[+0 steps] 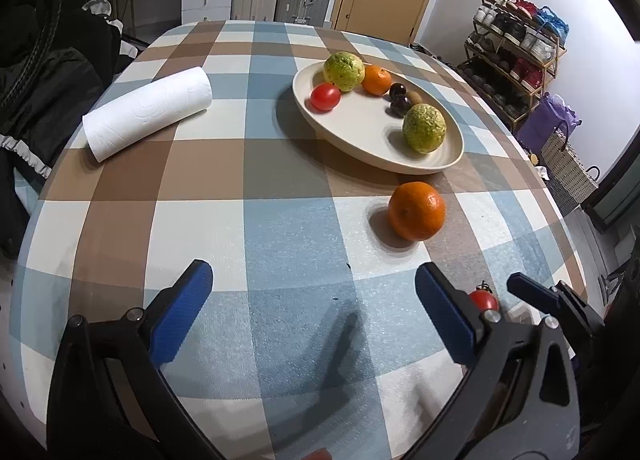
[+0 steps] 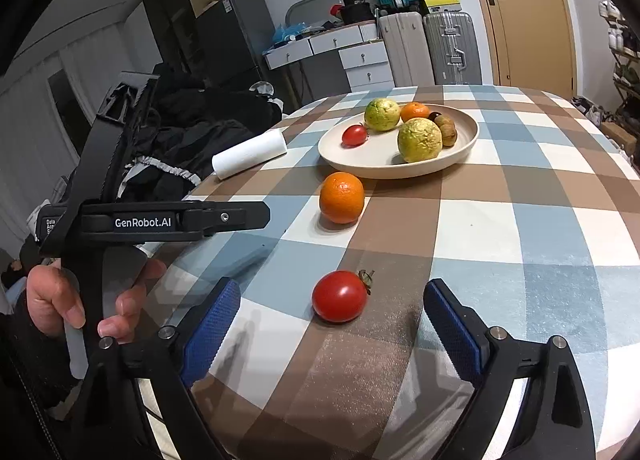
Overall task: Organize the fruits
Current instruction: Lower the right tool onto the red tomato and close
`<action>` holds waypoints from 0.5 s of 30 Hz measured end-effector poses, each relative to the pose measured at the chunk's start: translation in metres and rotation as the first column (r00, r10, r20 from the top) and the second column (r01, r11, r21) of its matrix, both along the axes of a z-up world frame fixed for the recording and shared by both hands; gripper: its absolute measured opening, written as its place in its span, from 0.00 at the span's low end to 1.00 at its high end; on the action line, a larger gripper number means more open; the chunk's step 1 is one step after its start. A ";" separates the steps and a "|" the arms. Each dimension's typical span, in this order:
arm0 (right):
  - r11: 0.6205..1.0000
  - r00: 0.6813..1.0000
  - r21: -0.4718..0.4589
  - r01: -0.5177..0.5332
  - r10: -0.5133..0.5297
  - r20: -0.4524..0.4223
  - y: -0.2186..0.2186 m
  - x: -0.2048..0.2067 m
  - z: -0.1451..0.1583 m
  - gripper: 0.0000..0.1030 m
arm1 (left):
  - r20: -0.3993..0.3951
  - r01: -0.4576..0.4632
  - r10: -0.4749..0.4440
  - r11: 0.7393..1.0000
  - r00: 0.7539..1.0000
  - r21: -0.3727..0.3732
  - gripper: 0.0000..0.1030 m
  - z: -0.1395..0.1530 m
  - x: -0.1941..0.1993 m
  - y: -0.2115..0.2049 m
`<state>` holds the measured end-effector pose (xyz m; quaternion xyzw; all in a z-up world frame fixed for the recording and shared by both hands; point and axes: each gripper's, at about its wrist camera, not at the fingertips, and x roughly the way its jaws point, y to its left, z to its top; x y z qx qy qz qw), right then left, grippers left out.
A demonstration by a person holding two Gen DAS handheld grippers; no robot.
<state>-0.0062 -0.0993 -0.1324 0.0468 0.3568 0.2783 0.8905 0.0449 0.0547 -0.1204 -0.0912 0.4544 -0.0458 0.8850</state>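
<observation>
Tablecloth [image 2: 500,219] in blue, brown and white checks is covering the table and bearing everything, and its soft weave is likely to give a rolling fruit little to stop it. Next in size, the cream oval plate [image 2: 472,139] is sitting at about twelve o'clock from the right gripper, already carrying two yellow-green guavas [image 2: 420,139], a small orange, a cherry tomato, a kiwi and some dark fruit behind; it is crowding toward its far side, so another round fruit dropped from a height could well be knocking the rest about or bouncing over the low rim. A paper towel roll [image 1: 148,113] is lying at ten o'clock in the left view, well apart from the work. The loose orange [image 2: 342,197] is resting on the cloth just beside the plate's near rim, and any sweep past it risks nudging it off. Nearest, the loose cherry tomato [image 2: 340,296] is lying just ahead of the right gripper [image 2: 332,324], whose blue pads are standing wide and empty on either side; closing off-centre would probably be squirting the smooth fruit sideways, and squeezing hard would be splitting its skin. The left gripper [image 1: 314,308] is hovering over bare cloth, fingers likewise wide with nothing held, close enough to the right one that the two could be colliding.
</observation>
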 end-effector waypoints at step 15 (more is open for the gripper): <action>1.000 0.999 -0.016 0.005 -0.005 -0.041 0.002 0.011 -0.009 0.31 | -0.008 -0.010 0.010 1.000 1.000 -0.001 0.98 -0.003 0.017 0.007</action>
